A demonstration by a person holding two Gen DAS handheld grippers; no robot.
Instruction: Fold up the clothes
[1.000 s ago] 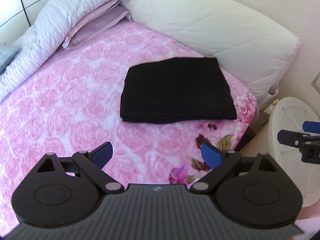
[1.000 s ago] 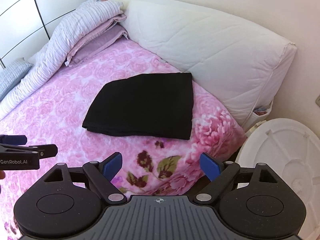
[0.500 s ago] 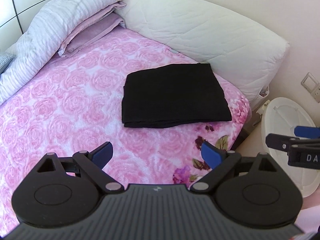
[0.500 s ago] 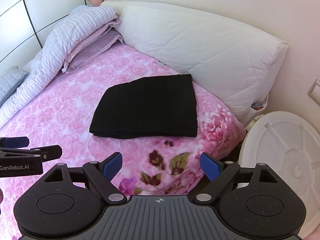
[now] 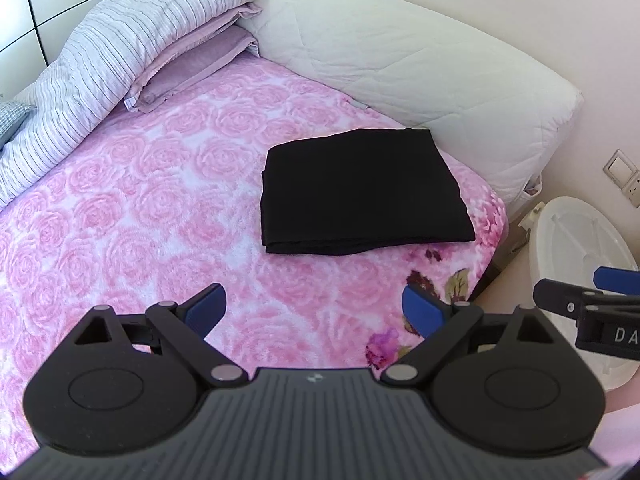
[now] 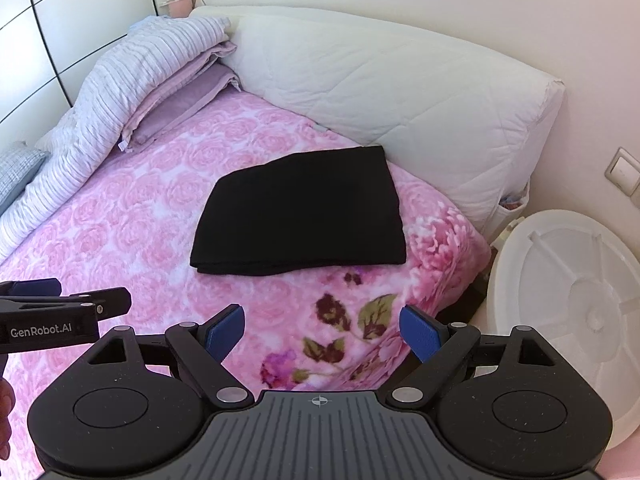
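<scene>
Both grippers, left (image 5: pixel 314 310) and right (image 6: pixel 322 330), fingers spread, nothing between, now farther back from the cloth than a second ago | "GenRobot.AI" on left gripper's side, "DA" on right's | black folded cloth (image 5: pixel 360 190), neat rectangle at 12 o'clock on pink rose blanket (image 5: pixel 140 200)

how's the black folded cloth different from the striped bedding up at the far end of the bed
The black cloth is plain and dark; the striped bedding is pale lilac with thin stripes. The black cloth lies flat in a neat rectangle near the bed's corner; the striped bedding is heaped in a long, bulky roll along the far side. The black cloth looks much smaller and thinner than the bedding. Both rest on the pink rose blanket, untouched by either gripper.
</scene>
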